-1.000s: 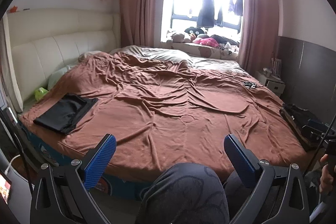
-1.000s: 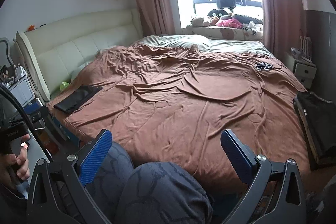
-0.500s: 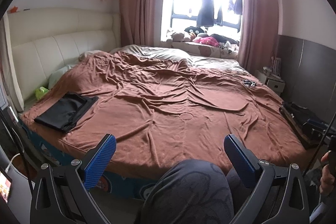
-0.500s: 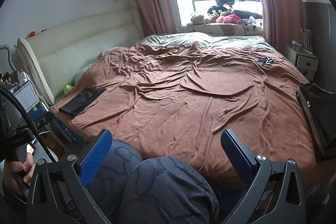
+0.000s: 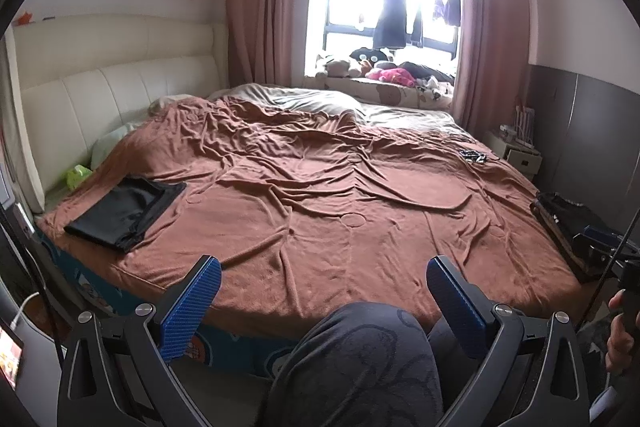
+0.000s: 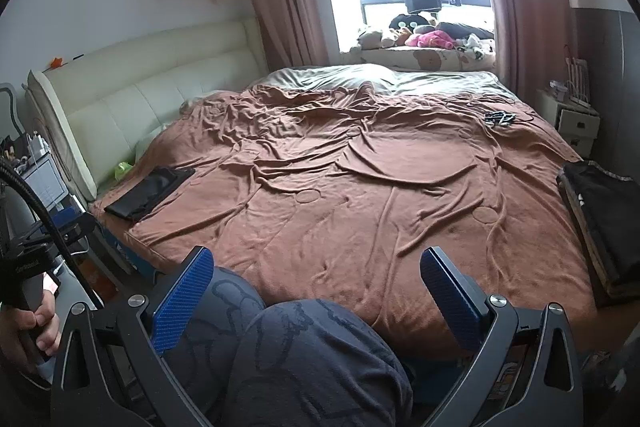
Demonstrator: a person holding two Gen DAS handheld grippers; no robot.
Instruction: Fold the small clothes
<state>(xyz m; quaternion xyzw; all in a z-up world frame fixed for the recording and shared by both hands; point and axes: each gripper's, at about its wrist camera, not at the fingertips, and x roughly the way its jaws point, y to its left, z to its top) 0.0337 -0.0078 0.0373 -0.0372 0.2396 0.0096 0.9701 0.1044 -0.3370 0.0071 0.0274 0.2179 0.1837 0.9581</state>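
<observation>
- The bed point(image 5: 320, 211), under a rumpled brown blanket point(image 6: 360, 195), takes up most of both views, and its broad middle carries no garment.
- A dark pile point(image 6: 604, 211) sits on a low stand just off the bed's right edge; it also shows in the left view point(image 5: 560, 215). I judge it to be the clothes not yet folded, though how many pieces it holds cannot be told.
- A black garment point(image 5: 124, 211) lies flat and squared near the left front corner of the bed, below the headboard point(image 5: 100, 107); the right view shows it there too point(image 6: 150, 193). It looks folded already, so at least one piece seems done.
- The person's knees point(image 6: 304, 359) fill the bottom of both views, close against the bed's near edge.
- The left gripper point(image 5: 322, 297) hangs low over the knees with its blue pads point(image 5: 192, 307) spread wide, holding nothing.
- The right gripper point(image 6: 316, 291) is likewise wide apart and empty, well short of the dark pile.
- A hand point(image 6: 38, 327) grips the left tool's handle at the right view's edge.
- A small dark tangle point(image 6: 498, 118), perhaps a cable, lies far off on the blanket's right side; a green object point(image 5: 78, 175) sits beside the headboard.
- Judgement: this is a gap between garments, with one folded and set aside. The next step would be to fetch a piece from the pile onto the open blanket.
</observation>
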